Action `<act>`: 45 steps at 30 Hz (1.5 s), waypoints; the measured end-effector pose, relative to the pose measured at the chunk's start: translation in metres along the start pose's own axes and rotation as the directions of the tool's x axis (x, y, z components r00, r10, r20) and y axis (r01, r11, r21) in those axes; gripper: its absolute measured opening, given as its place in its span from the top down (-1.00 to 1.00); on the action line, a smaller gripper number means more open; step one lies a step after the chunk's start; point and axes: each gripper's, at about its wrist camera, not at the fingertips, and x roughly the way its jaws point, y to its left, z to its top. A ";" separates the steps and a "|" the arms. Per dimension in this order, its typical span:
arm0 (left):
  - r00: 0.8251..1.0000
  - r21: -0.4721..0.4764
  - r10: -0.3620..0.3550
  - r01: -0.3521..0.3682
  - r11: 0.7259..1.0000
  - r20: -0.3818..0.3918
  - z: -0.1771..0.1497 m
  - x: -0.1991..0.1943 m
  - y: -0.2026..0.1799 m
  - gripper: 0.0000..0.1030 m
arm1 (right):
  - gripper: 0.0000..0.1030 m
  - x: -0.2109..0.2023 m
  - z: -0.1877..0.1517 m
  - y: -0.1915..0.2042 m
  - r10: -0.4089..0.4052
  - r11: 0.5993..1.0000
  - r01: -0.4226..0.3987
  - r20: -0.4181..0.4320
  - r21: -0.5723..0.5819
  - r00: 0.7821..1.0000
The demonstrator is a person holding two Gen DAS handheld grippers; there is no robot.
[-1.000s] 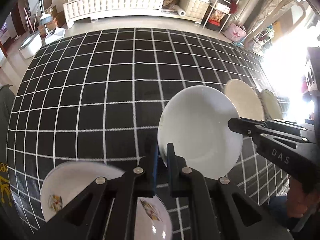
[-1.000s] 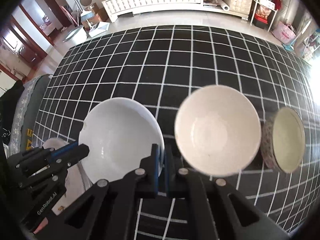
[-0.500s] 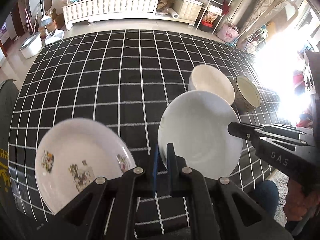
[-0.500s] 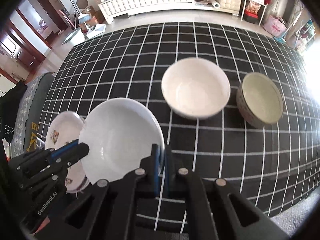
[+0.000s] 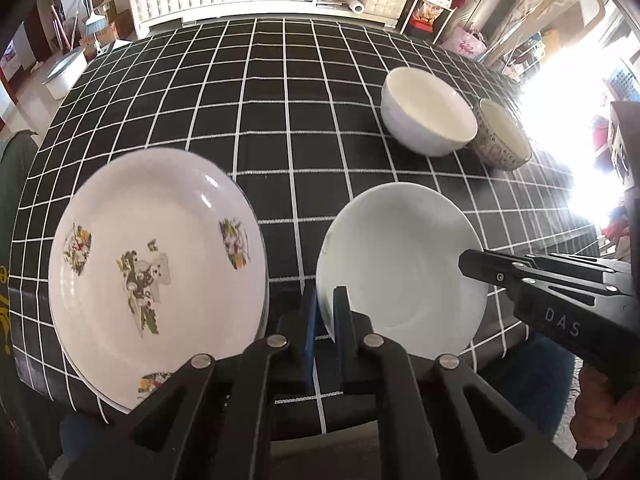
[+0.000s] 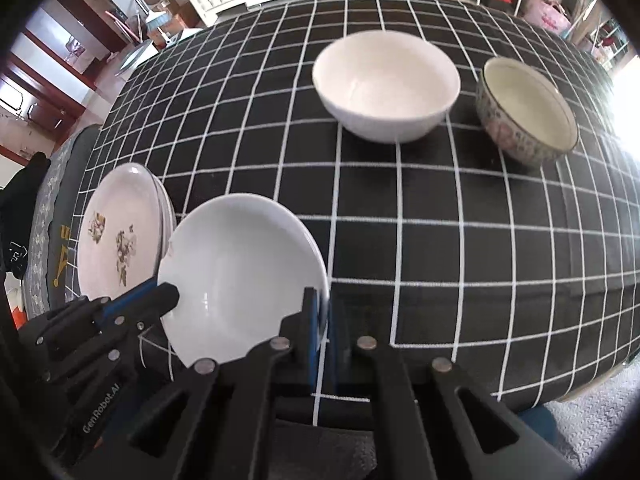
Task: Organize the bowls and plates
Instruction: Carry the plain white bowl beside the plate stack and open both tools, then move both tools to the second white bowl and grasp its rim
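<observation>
Plate (image 5: 400, 264) hangs betw both claws, left claw (image 5: 325, 312) & right claw (image 6: 322, 320) each clenched on opposite rims. Floral plate stack (image 5: 152, 264) lies just left of it, nearer left claw.

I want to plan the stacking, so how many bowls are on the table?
2: the white bowl stands far on the table, and the patterned bowl stands just right of it. The floral plates at the left appear stacked, so none seems hidden.

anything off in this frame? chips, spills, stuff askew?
One oddity: the plain white plate has a small nick-like mark on its upper-left rim, too small to confirm. Both hand-held grippers, left and right, pinch its rim. No spills; both bowls upright.
</observation>
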 end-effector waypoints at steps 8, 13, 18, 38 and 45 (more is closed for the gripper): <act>1.000 -0.003 -0.008 0.008 1.000 -0.012 -0.008 0.007 0.000 0.87 | 0.85 0.011 -0.004 -0.007 0.009 1.000 -0.008 -0.021 0.027 1.000; 1.000 0.023 0.014 -0.014 1.000 0.001 -0.005 0.008 -0.005 0.87 | 0.85 0.011 -0.004 -0.010 0.028 0.999 -0.027 -0.030 0.031 0.999; 1.000 0.014 0.023 -0.023 1.000 0.008 -0.004 0.005 -0.002 0.87 | 0.85 0.009 -0.007 -0.006 0.000 1.000 0.000 -0.017 0.004 1.000; 0.990 0.090 0.015 -0.028 0.996 0.138 0.050 -0.060 -0.035 0.87 | 0.84 -0.079 0.030 -0.020 -0.078 0.994 0.090 0.178 -0.057 0.981; 0.984 0.169 0.041 -0.071 0.983 0.173 0.082 -0.066 -0.059 0.69 | 0.63 -0.090 0.054 -0.035 -0.084 0.993 0.098 0.200 -0.064 0.976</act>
